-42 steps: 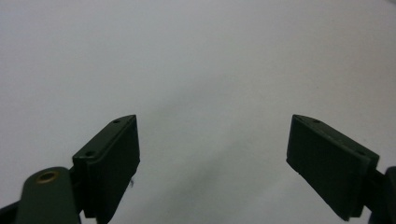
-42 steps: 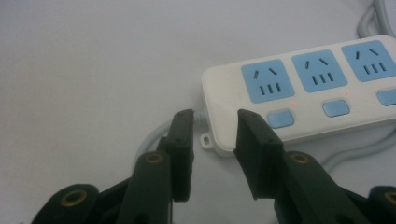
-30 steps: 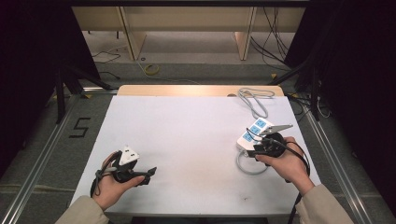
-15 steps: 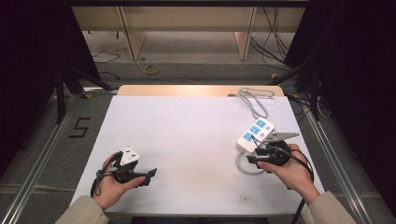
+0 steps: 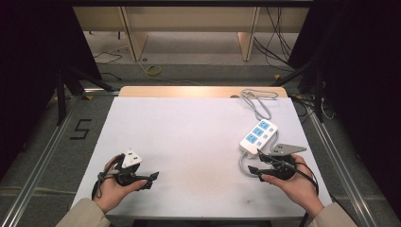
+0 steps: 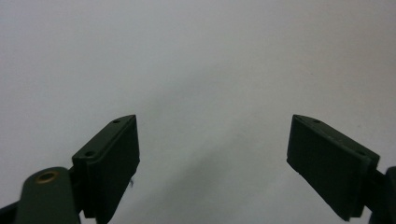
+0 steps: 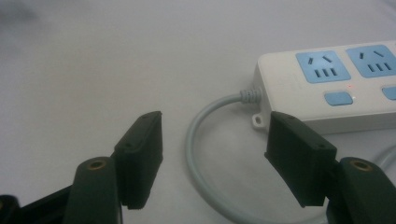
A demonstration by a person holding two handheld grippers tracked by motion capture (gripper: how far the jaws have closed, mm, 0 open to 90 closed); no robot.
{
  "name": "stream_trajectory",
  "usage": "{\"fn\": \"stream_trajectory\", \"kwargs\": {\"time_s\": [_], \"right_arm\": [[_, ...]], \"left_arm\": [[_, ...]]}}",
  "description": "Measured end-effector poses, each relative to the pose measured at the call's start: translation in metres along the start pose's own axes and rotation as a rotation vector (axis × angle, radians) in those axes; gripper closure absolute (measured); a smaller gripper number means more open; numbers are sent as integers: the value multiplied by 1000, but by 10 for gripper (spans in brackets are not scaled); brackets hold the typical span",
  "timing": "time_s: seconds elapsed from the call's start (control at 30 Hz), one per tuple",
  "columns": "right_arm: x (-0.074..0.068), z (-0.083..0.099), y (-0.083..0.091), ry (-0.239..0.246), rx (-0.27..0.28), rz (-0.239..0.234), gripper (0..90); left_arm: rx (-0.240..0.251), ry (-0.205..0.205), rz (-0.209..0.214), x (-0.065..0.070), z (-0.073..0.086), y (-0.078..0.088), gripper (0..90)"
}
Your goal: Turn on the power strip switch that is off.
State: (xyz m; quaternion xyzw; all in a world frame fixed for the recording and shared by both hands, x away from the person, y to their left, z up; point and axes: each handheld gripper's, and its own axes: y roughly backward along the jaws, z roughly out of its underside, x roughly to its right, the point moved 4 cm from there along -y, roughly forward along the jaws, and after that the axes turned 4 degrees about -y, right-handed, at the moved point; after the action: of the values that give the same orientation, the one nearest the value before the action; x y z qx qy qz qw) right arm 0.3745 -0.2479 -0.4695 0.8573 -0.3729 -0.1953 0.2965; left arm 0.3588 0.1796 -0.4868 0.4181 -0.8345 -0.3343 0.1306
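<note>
High view: a white power strip (image 5: 257, 136) lies at the right of the white worktop (image 5: 189, 142). The right gripper (image 5: 255, 161) has drawn back from the strip toward the near edge since the earlier frame, its jaws opening, nothing between them. The left gripper (image 5: 150, 178) is unmoved at the near left.

Left gripper view: jaws apart over bare worktop.

Right gripper view: jaws wide apart, the strip's grey cable (image 7: 198, 154) looping beyond them.

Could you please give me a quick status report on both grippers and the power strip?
Left gripper open, empty. Right gripper open, jaws just opened, near power strip, its cable loops between them, ungripped. Nothing in the way.
</note>
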Motion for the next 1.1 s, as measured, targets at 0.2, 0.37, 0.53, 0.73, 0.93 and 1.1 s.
{"fn": "stream_trajectory", "kwargs": {"time_s": [0.2, 0.37, 0.53, 0.73, 0.93, 1.1], "right_arm": [[-2, 4, 1, 11, 21, -8, 335], [-3, 10, 4, 17, 40, -17, 317], [-2, 13, 8, -3, 61, -20, 313], [-1, 19, 14, -11, 81, -7, 307], [1, 20, 18, -17, 99, 1, 304], [1, 19, 18, -18, 104, 3, 303]], "left_arm": [[-5, -4, 2, -1, 1, 1, 167], [-1, -6, 0, -1, 1, 1, 166], [-1, 0, -3, -3, 2, 3, 166], [1, -1, 0, -2, 1, 2, 167], [1, -1, 1, -2, 2, 2, 166], [-1, -9, 3, -1, 1, 1, 167]]}}
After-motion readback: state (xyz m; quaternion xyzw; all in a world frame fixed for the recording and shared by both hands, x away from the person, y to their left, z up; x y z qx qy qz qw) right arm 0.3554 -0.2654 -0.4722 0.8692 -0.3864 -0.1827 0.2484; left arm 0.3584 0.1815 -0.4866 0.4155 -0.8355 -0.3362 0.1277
